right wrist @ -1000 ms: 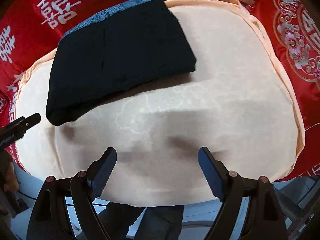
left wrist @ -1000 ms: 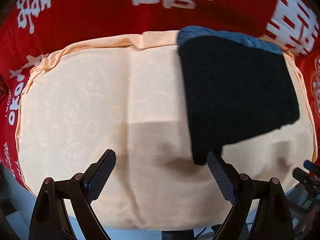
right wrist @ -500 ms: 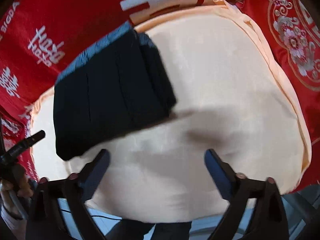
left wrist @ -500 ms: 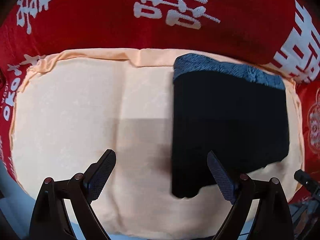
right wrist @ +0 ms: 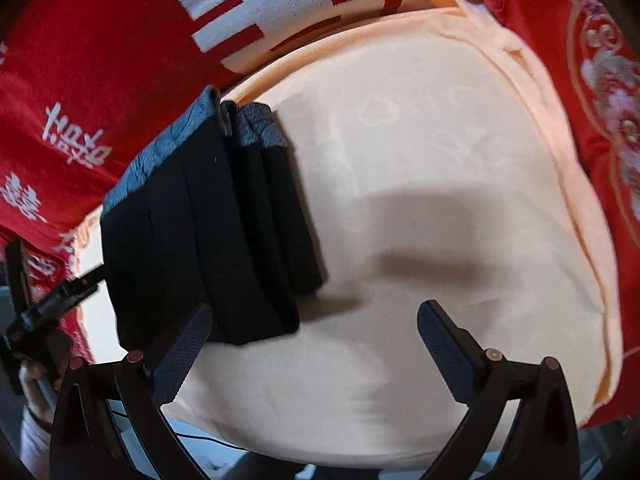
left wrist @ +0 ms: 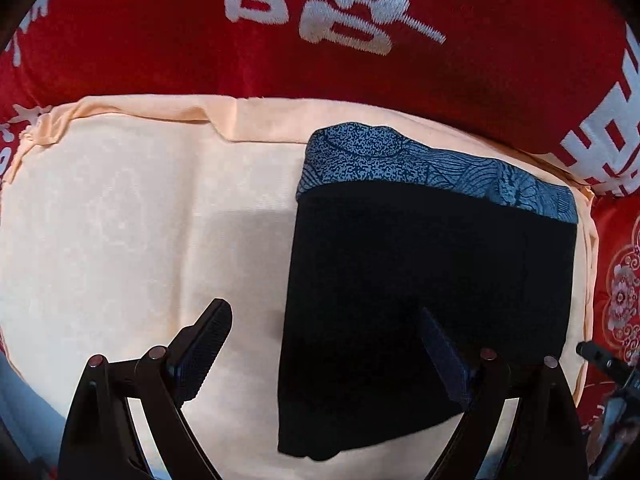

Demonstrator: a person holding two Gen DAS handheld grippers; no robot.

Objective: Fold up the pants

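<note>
The black pants [left wrist: 432, 280] lie folded into a thick rectangle with a blue patterned waistband [left wrist: 432, 168] at the far edge, on a peach cloth [left wrist: 140, 240]. My left gripper [left wrist: 326, 340] is open and empty, with its right finger over the pants' near part. In the right wrist view the folded pants [right wrist: 208, 240] show stacked layers at left. My right gripper [right wrist: 312, 332] is open and empty, with its left finger at the pants' near corner.
A red blanket [left wrist: 320, 40] with white characters surrounds the peach cloth. The left gripper's tool and the hand holding it [right wrist: 44, 312] show at the left edge of the right wrist view. The peach cloth's front edge drops off below the fingers.
Both grippers have moved forward and closer to the folded pants. The pants now sit lower and larger in both views. Both stay open.
</note>
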